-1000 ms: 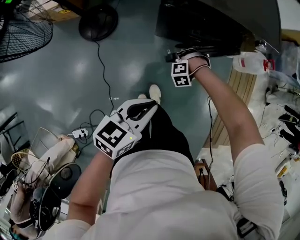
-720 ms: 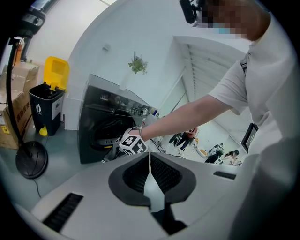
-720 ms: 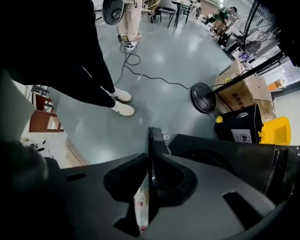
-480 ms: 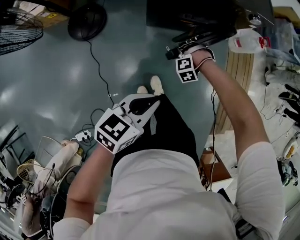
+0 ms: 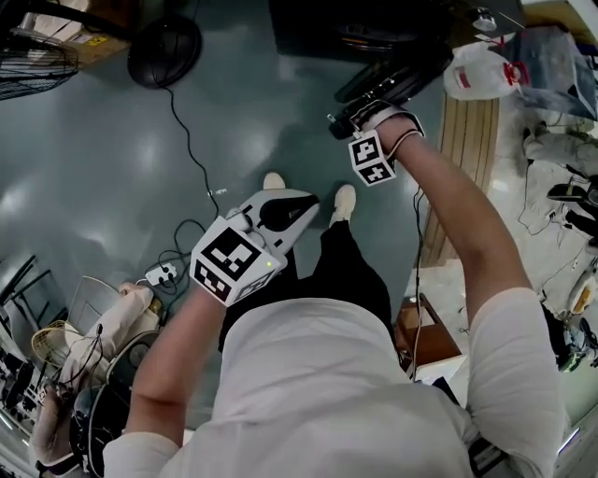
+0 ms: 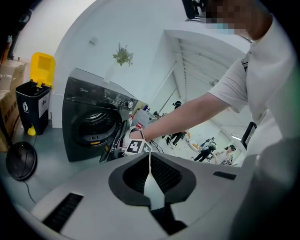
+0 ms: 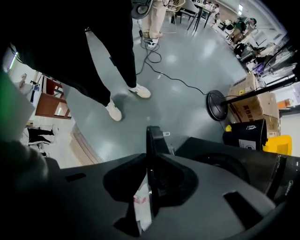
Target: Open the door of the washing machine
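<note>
The dark washing machine (image 5: 346,28) stands at the top of the head view, and its drum opening (image 6: 96,124) shows in the left gripper view. Its door (image 5: 397,79) hangs swung out from the front. My right gripper (image 5: 341,119) points steeply down, shut on the door's edge (image 7: 153,138), which stands as a thin black slab between the jaws (image 7: 151,164). Those jaws have just been opening a little around that edge. My left gripper (image 5: 301,207) hovers over the floor in front of the person, apart from the machine, its jaws (image 6: 150,161) shut on nothing.
A fan base (image 5: 163,47) with a black cable (image 5: 187,140) and a power strip (image 5: 161,274) lie on the grey floor at left. A white jug (image 5: 481,70) and wooden slats (image 5: 467,159) sit right of the machine. A yellow-lidded bin (image 6: 35,93) stands left of it.
The door has swung further out from the machine, and my right gripper has moved with it. The person's feet have stepped back. My left gripper has drifted slightly.
</note>
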`<act>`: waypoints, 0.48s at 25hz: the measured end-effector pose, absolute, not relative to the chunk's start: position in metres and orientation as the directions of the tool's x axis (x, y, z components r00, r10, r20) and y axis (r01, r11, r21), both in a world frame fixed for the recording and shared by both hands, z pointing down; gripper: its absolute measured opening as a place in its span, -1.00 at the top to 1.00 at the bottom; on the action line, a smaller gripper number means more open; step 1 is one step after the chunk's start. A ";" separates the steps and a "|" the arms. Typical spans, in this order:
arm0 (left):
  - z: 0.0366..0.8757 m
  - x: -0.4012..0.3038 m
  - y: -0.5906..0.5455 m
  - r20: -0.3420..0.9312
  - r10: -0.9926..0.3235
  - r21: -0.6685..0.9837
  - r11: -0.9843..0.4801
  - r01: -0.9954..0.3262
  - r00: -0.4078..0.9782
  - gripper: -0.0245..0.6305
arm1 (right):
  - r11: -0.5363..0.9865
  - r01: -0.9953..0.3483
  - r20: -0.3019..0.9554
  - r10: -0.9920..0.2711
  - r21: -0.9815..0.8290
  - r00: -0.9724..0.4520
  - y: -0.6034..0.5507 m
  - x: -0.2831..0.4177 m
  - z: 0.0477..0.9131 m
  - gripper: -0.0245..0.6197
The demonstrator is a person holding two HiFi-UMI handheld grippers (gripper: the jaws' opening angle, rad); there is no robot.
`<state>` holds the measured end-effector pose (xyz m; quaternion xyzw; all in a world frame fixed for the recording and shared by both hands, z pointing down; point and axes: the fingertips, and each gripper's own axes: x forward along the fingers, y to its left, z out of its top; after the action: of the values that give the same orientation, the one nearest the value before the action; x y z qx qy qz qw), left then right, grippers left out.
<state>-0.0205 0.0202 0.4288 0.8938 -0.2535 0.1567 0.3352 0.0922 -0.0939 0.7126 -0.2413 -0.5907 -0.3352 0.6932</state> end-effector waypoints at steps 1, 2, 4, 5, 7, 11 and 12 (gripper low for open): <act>0.428 -0.012 0.019 0.449 -0.353 0.521 -0.643 -0.561 0.821 0.86 | 0.647 0.760 0.981 -0.179 0.059 0.076 -0.091 0.099 0.713 0.69; 0.426 -0.003 0.020 0.447 -0.357 0.522 -0.640 -0.563 0.820 0.86 | 0.635 0.770 0.981 -0.180 0.058 0.075 -0.087 0.106 0.713 0.69; 0.424 0.014 0.024 0.447 -0.359 0.522 -0.639 -0.565 0.820 0.86 | 0.610 0.790 0.980 -0.185 0.058 0.071 -0.079 0.121 0.711 0.68; 0.423 0.022 0.028 0.446 -0.358 0.523 -0.640 -0.564 0.820 0.86 | 0.598 0.799 0.979 -0.189 0.059 0.070 -0.074 0.128 0.711 0.68; 0.421 0.036 0.037 0.446 -0.355 0.524 -0.641 -0.561 0.822 0.86 | 0.572 0.818 0.979 -0.193 0.053 0.071 -0.063 0.143 0.710 0.68; 0.421 0.064 0.049 0.451 -0.339 0.526 -0.646 -0.553 0.826 0.86 | 0.517 0.855 0.978 -0.194 0.036 0.076 -0.045 0.177 0.713 0.68; 0.421 0.071 0.050 0.451 -0.336 0.525 -0.649 -0.550 0.827 0.86 | 0.505 0.863 0.978 -0.195 0.032 0.078 -0.042 0.186 0.713 0.67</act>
<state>0.0711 0.0504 0.4212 0.8941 -0.2477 0.1588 0.3377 0.1855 -0.0421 0.7134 -0.3024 -0.5523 -0.3952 0.6688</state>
